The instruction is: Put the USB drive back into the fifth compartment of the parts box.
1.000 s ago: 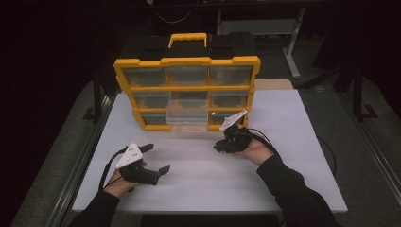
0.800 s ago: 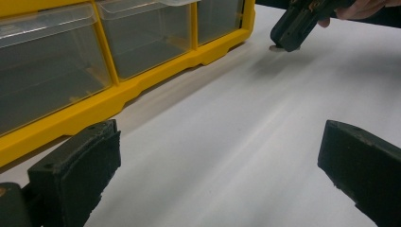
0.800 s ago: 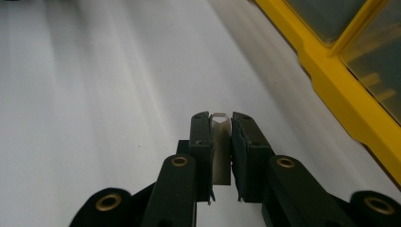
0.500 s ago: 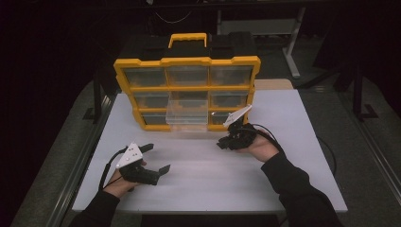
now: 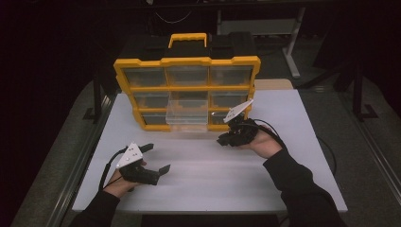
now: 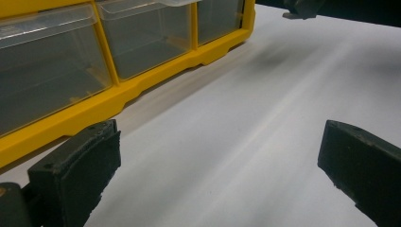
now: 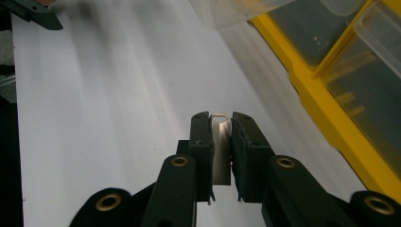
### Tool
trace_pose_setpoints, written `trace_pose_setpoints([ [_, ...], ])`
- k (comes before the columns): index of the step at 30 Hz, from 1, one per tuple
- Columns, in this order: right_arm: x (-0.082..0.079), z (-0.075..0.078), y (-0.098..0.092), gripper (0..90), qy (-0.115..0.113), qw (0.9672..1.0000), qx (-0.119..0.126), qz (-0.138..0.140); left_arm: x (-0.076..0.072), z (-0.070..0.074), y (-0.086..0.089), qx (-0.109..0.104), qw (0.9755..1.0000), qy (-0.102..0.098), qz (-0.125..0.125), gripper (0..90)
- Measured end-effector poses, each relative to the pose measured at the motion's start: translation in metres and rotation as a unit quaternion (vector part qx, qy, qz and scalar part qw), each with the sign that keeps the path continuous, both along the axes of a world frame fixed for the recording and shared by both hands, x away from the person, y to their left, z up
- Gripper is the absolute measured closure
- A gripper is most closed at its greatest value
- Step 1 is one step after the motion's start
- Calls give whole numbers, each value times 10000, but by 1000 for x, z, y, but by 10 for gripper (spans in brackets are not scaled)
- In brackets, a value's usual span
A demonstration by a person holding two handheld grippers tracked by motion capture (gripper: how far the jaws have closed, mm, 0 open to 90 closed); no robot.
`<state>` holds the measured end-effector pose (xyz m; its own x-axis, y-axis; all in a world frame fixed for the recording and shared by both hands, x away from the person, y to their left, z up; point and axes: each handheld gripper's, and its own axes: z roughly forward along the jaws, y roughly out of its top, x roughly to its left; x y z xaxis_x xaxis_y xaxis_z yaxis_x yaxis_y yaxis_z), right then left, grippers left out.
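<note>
The right hand-held gripper is clenched on a small flat metal piece, a thin silvery plate with a rounded wire-like loop at its top end. In the high view this right hand-held gripper hangs just above the white surface, near the right front corner of the yellow organizer, whose lower middle drawer stands pulled out toward the person. The step in hand looks like carrying the metal piece to that open drawer. The next move probably calls for a short shift left and toward the far side, a lift clear of the drawer's front wall, then letting the jaws part once the piece is over the tray.

The metal piece stands on edge between the pads, its long axis running along the jaws, with the looped end pointing out past the fingertips, away from the hand. In the scene that is leftward, roughly along the organizer's front. Its lower end is hidden between the jaws.

The left hand-held gripper rests at the near left of the surface, released, its jaws wide apart with nothing between them; the left hand-held gripper faces the organizer's lower left compartments.
</note>
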<state>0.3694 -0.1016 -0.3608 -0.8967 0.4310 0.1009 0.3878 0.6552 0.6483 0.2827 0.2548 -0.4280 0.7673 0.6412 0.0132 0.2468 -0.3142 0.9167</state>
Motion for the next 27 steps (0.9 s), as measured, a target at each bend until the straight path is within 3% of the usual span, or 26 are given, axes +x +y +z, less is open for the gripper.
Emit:
trace_pose_setpoints([
  [7, 2, 12, -2, 780, -79, 10000, 38, -3, 0, 0, -1, 6, 10000, -2, -20, 0],
  [27, 8, 68, -5, 781, -365, 9992, 175, 52, 1, 0, -1, 10, 10000, 2, -34, 0],
])
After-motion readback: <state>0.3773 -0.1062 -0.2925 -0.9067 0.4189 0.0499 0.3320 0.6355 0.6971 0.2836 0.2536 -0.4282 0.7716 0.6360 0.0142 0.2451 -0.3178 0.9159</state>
